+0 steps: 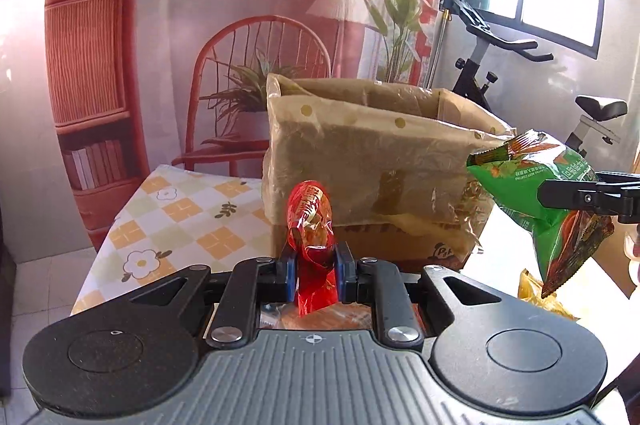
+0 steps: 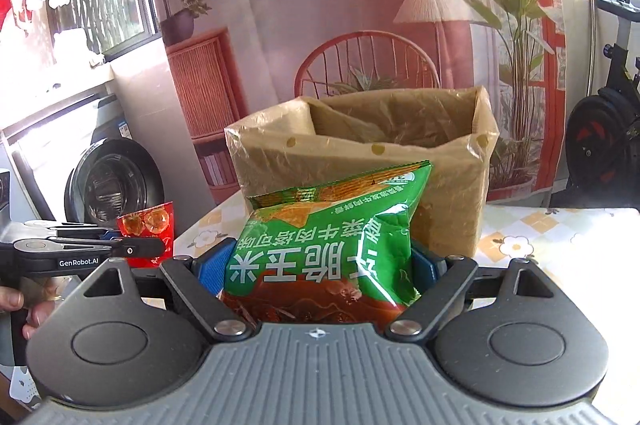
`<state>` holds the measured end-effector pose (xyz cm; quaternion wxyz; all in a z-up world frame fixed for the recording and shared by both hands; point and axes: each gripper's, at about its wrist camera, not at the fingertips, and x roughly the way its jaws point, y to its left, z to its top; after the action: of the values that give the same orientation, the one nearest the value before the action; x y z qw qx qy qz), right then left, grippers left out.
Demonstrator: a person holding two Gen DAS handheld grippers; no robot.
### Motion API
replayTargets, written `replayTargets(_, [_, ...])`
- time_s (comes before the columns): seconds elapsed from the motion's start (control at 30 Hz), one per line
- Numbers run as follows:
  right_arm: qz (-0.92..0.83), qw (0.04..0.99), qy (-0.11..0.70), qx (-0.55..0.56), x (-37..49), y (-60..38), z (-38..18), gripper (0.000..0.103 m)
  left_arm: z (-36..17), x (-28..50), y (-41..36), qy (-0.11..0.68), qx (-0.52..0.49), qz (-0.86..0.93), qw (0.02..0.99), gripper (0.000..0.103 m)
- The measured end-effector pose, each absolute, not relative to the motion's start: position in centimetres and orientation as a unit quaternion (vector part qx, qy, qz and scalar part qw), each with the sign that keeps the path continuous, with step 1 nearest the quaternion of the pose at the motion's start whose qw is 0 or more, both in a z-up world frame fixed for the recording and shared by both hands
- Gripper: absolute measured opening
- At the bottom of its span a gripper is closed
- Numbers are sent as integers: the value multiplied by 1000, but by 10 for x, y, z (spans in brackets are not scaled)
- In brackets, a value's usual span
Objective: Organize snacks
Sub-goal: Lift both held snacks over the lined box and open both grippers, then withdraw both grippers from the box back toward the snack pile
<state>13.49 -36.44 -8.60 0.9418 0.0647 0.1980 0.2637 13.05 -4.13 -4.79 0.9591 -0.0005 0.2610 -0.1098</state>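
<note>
Left gripper: its blue pads are pressing together on a small red snack packet, which is standing up from between the fingertips toward 12 o'clock.
Right gripper: its jaws are standing wide and clamping a puffy green chip bag, which is filling the gap and rising toward 12 o'clock.
Cardboard box: lined with clear plastic, it is sitting open-topped on the checked floral tablecloth, just beyond both packets at 12 o'clock.
Between the tools: in the left wrist view the green bag is hanging at 3 o'clock; in the right wrist view the red packet is showing at 9 o'clock.
</note>
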Motion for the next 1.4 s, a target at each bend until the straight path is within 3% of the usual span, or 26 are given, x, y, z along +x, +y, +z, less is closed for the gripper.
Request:
replayTargets(0.2, [233, 966, 108, 35, 174, -366, -36, 88, -4, 167, -56, 209, 11, -122, 970, 19])
replayTargets(0.43, [172, 981, 81, 27, 245, -355, -16, 87, 30, 233, -82, 193, -5, -137, 972, 19])
replayTargets(0.83, [167, 970, 173, 28, 310, -332, -56, 89, 16, 313, -108, 235, 17, -141, 962, 20])
replayTargets(1.0, [178, 965, 185, 51, 310, -338, -60, 97, 9, 318, -99, 239, 11, -129, 962, 51])
replayTargets(1.17, [186, 964, 182, 60, 297, -347, -56, 97, 9, 306, -85, 243, 2, -117, 963, 53])
replayTargets(1.27, [198, 961, 179, 67, 283, -354, -55, 97, 9, 289, -76, 247, 8, -99, 964, 65])
replayTargets(1.4, [219, 957, 175, 73, 258, -365, -56, 97, 6, 257, -58, 251, 12, -87, 964, 66])
